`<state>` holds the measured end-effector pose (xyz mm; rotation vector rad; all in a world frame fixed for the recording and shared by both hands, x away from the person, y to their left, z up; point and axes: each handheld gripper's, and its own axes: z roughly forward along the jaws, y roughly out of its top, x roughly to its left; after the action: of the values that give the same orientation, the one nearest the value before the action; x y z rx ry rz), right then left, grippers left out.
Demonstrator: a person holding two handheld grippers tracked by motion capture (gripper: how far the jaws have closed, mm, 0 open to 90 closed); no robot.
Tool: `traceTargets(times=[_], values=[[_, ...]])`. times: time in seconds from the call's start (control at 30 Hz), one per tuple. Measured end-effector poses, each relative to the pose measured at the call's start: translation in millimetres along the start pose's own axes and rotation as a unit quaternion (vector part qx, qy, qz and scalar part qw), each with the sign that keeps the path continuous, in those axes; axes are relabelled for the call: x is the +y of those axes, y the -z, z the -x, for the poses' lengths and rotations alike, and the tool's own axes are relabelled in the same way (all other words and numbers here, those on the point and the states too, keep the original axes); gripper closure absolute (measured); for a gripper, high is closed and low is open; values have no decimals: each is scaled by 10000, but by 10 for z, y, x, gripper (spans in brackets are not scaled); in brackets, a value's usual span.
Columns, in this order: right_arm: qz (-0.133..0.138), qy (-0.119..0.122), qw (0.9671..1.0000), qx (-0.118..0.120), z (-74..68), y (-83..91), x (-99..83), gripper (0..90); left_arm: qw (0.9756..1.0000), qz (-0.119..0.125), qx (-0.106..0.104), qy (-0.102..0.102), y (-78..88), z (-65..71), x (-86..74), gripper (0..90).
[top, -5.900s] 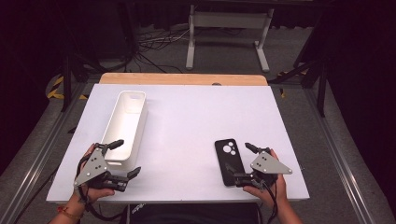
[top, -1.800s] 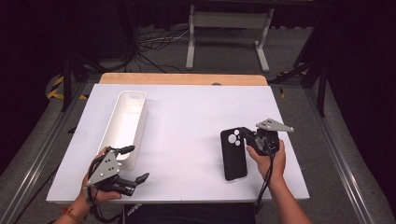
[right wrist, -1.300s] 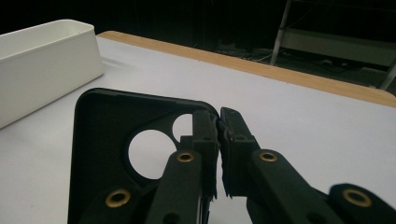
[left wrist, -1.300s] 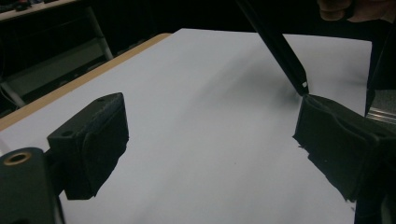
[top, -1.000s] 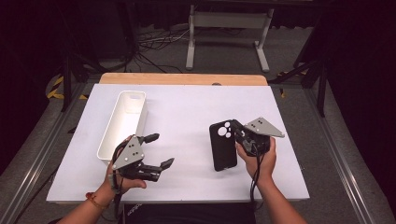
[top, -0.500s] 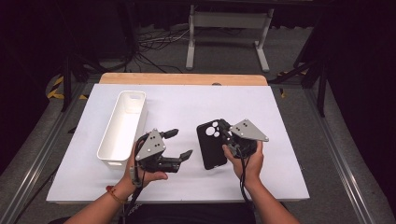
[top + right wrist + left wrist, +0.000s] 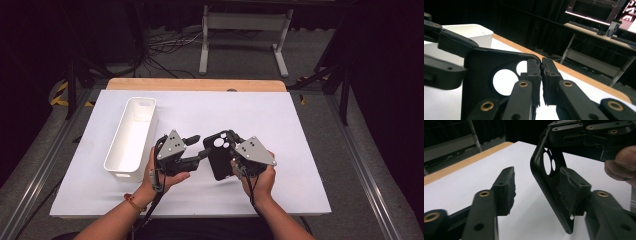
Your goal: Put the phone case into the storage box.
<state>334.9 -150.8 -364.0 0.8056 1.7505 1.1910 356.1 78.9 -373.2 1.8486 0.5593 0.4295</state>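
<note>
Clamping an apparently unbranded black phone case (image 7: 218, 156), the right hand-held gripper (image 7: 239, 159) meets the half-closed, still-closing left hand-held gripper (image 7: 201, 148).

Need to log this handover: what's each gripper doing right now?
Left gripper: open, jaws just closing around the phone case, not yet clamped.
Right gripper: shut on the phone case.

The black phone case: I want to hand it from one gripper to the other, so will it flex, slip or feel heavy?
The black phone case is an empty thin shell with camera cutouts, so it is probably light. The right gripper pinches just one edge and it keeps its shape, so it seems fairly stiff, though thin walls may flex. The left gripper straddles the smooth rim; a slip seems possible.
</note>
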Motion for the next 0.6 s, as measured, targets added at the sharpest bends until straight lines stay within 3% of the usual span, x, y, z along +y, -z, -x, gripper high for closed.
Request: traceTargets(times=[0.23,0.3,0.6], values=[[114,184,9998,-23,-83,42,-7,860,9999,69,-63,67,13,-38,-12,712],[147,225,9996,-30,-104,43,-11,859,10000,61,-58,-8,16,-54,-16,730],[266,325,9991,24,-167,112,-12,854,9999,116,-73,-3,78,-81,-23,797]])
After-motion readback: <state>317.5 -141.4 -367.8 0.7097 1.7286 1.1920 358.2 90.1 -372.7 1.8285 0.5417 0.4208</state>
